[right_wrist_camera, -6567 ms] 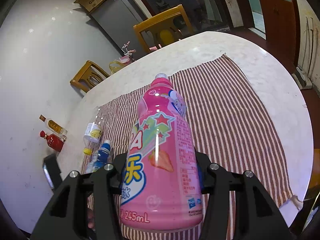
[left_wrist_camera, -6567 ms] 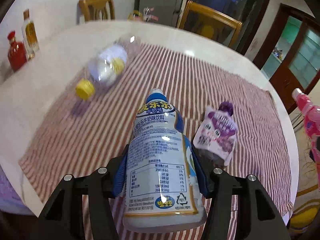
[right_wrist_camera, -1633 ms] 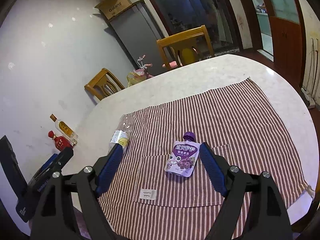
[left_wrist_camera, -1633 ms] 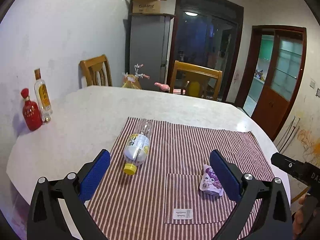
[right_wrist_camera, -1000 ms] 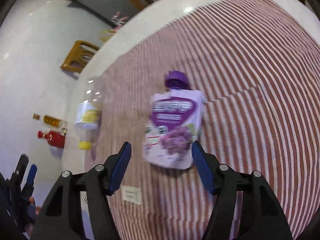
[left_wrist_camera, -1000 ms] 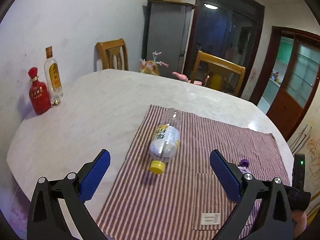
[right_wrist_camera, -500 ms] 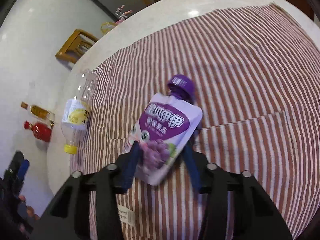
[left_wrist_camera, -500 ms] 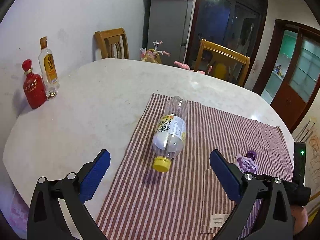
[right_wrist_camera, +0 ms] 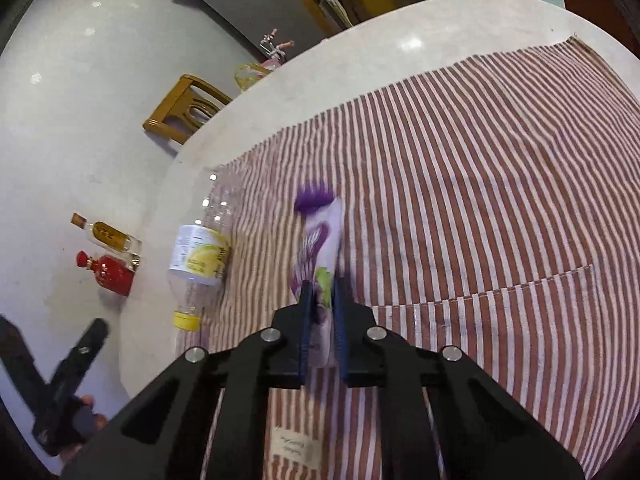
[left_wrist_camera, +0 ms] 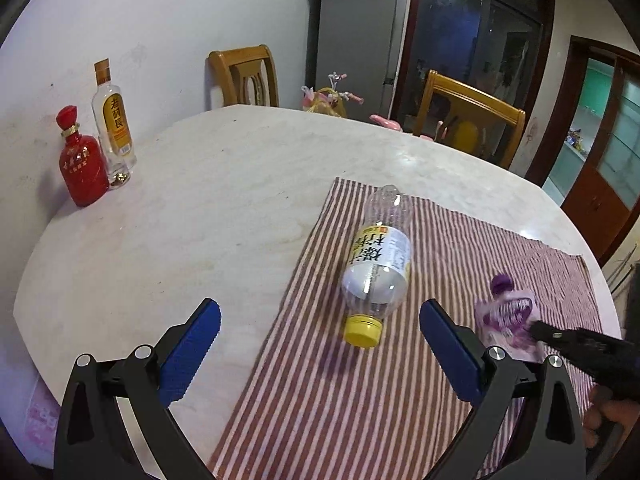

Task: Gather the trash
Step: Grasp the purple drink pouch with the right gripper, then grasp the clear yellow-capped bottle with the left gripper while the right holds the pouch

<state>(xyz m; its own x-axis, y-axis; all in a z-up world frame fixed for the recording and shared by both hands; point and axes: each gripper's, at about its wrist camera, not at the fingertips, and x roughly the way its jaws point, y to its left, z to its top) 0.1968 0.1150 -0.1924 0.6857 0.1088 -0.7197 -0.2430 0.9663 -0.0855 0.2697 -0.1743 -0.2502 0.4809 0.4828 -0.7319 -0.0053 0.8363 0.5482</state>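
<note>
Left claw wide open, right one clamping the pouch

Left wrist view: left gripper (left_wrist_camera: 320, 344) is released, nothing in it, with the bottle (left_wrist_camera: 376, 268) lying on the striped cloth (left_wrist_camera: 320, 400) just beyond, cap pointing near. Right wrist view: right gripper (right_wrist_camera: 322, 304) is closing, pads pinching the purple pouch (right_wrist_camera: 318, 240) edge-on above the cloth; the bottle lies to its left.

A round pale marble surface (left_wrist_camera: 208, 216) under a striped cloth (left_wrist_camera: 332, 392), wooden chairs (left_wrist_camera: 244, 76) against a white wall (left_wrist_camera: 152, 20), grey cabinet (left_wrist_camera: 352, 32) and dark glass doors (left_wrist_camera: 480, 52) behind.
</note>
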